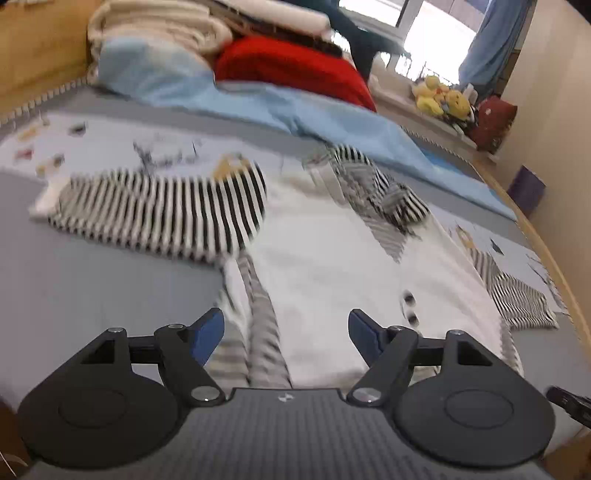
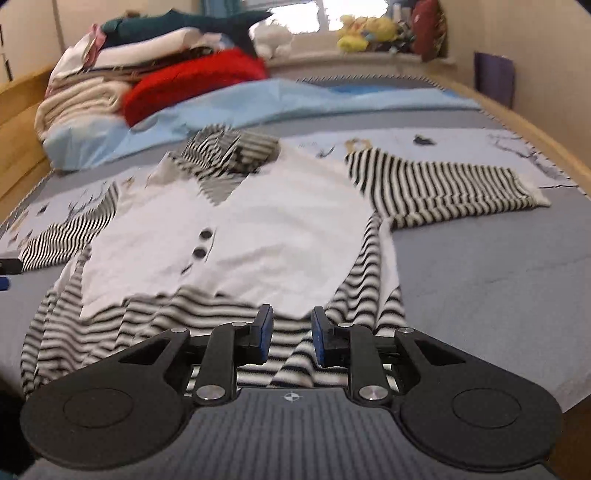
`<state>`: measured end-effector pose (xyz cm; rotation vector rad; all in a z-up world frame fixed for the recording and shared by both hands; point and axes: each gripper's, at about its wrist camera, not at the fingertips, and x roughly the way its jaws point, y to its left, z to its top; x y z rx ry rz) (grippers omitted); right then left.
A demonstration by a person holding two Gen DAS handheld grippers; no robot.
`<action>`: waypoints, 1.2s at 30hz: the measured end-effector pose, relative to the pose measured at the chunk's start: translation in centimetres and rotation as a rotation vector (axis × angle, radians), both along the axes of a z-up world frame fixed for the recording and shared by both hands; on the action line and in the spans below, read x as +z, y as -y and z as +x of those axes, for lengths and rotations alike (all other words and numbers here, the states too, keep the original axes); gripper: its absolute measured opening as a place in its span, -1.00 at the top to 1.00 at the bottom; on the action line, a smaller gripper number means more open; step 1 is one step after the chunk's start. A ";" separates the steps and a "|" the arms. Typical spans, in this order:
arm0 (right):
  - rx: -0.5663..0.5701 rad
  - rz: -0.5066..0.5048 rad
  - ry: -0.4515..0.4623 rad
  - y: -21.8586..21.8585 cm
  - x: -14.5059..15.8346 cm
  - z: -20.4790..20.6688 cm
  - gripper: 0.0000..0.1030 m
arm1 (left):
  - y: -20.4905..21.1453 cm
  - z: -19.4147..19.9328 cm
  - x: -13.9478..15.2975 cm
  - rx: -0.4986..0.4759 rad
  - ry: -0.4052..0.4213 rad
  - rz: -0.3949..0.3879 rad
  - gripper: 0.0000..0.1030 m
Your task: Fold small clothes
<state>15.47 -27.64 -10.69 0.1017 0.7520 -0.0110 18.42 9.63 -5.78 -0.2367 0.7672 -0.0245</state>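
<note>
- The bed (image 2: pixel 480 295) carries the garment (image 2: pixel 277 206) spread flat, front up, both striped sleeves (image 2: pixel 443 192) stretched out sideways; no fold shows, so by my reading nearly all the folding is left
- A pile of bedding (image 1: pixel 207 33) sits at the far end; no container in view
- The left gripper (image 1: pixel 286 332) stands wide and empty over the hem
- The right gripper (image 2: pixel 291 339) is narrow, striped hem between its pads; whether they pinch it I cannot tell

A small garment (image 2: pixel 258 221) is spread flat on the bed (image 2: pixel 480 280), its sleeves laid out to either side and its hem nearest the cameras. Behind it a quilt (image 2: pixel 295 99) is stretched across the bed, and stacked bedding (image 2: pixel 129 74) is piled at the far left corner. Soft toys (image 2: pixel 365 33) are lined along the sill beyond.
</note>
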 end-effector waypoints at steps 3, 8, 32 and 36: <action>-0.029 0.016 0.034 0.1 0.3 0.3 0.54 | -1.5 3.4 0.9 0.026 0.028 0.021 -0.53; -0.062 0.018 0.086 -1.0 0.9 1.6 0.50 | -6.5 9.6 -0.1 0.065 0.019 0.023 -0.53; 0.205 0.000 0.046 -14.1 1.9 22.7 0.75 | -31.1 13.0 -11.7 0.684 -0.167 -0.241 0.11; 0.187 -0.015 -0.087 -14.5 -0.4 24.4 0.74 | -31.1 14.0 -12.1 0.721 -0.177 -0.222 0.31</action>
